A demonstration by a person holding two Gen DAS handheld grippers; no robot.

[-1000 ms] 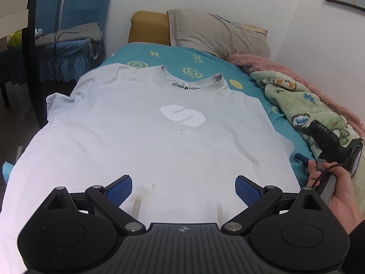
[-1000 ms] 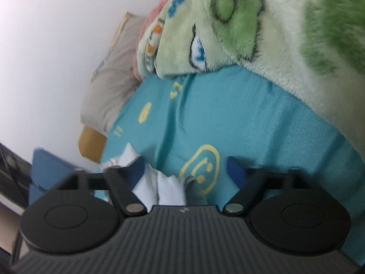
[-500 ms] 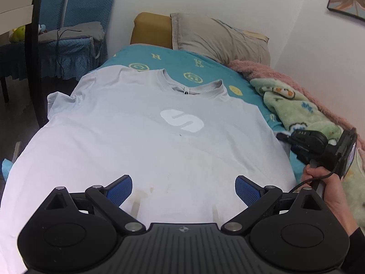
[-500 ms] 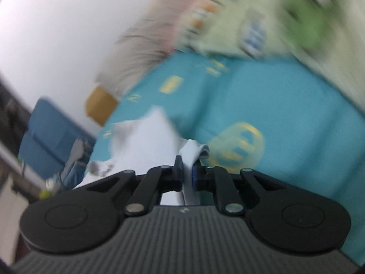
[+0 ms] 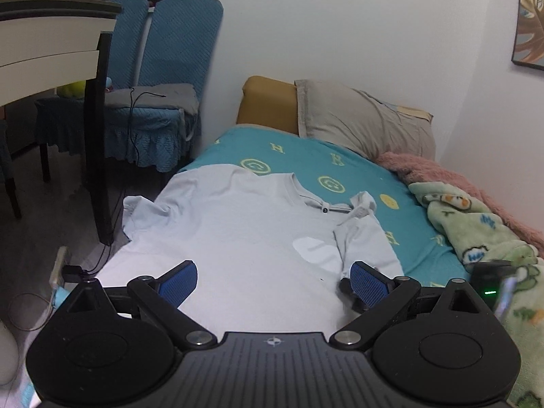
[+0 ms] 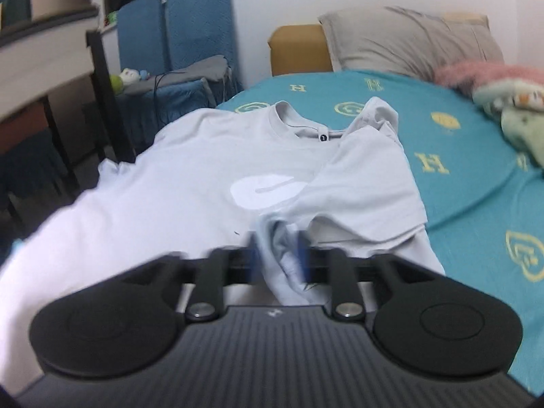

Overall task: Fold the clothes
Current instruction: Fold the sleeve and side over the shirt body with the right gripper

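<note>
A pale grey T-shirt (image 5: 244,238) with a white chest logo (image 6: 265,190) lies face up on the bed. Its right sleeve (image 6: 367,176) is folded inward over the chest and partly covers the logo. My right gripper (image 6: 278,261) hovers over the shirt's middle. Its jaws are blurred and opening, with a bunched fold of the sleeve cloth loose between them. My left gripper (image 5: 272,282) stands open above the shirt's lower part, with nothing between its fingers. In the left wrist view, the right gripper's body (image 5: 493,282) shows at the right edge.
The teal sheet (image 5: 340,166) is bare to the right of the shirt. A grey pillow (image 5: 367,119) lies at the head, and green (image 5: 476,231) and pink blankets line the right side. Blue chairs (image 5: 163,102), a table leg (image 5: 98,136) and floor cables (image 5: 68,268) stand left.
The right gripper shut on the right sleeve, rolled level and carried it inward over the chest, and its jaws now stand apart. The left gripper rose and drew back.
</note>
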